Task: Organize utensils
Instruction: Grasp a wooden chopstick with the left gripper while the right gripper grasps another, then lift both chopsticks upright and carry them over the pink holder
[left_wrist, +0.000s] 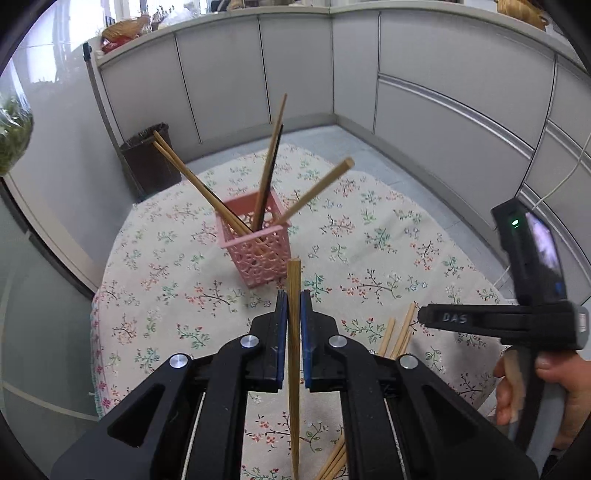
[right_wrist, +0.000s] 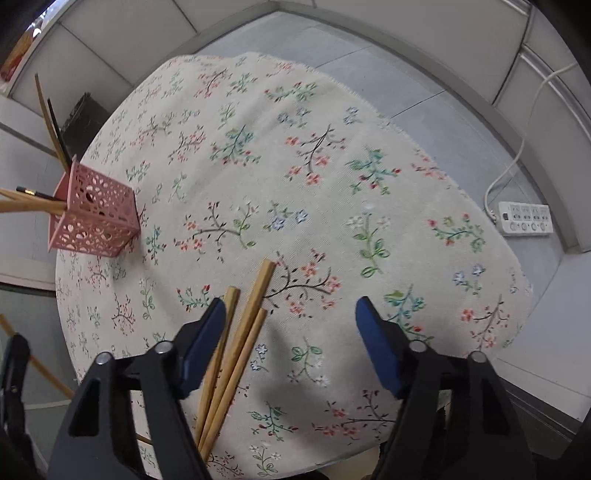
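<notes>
The left gripper pinches a single bamboo chopstick between its blue pads, held above the desk with its flowered cloth. Just ahead stands the pink holder, with several chopsticks — one looks black — leaning out of it. The right gripper is spread wide over the cloth, three loose chopsticks lying beside its left finger — touching it or not, I cannot tell.

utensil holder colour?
Pink, with a lattice cut-out pattern: the utensil holder shows best in the left wrist view, standing on the floral tablecloth.
</notes>
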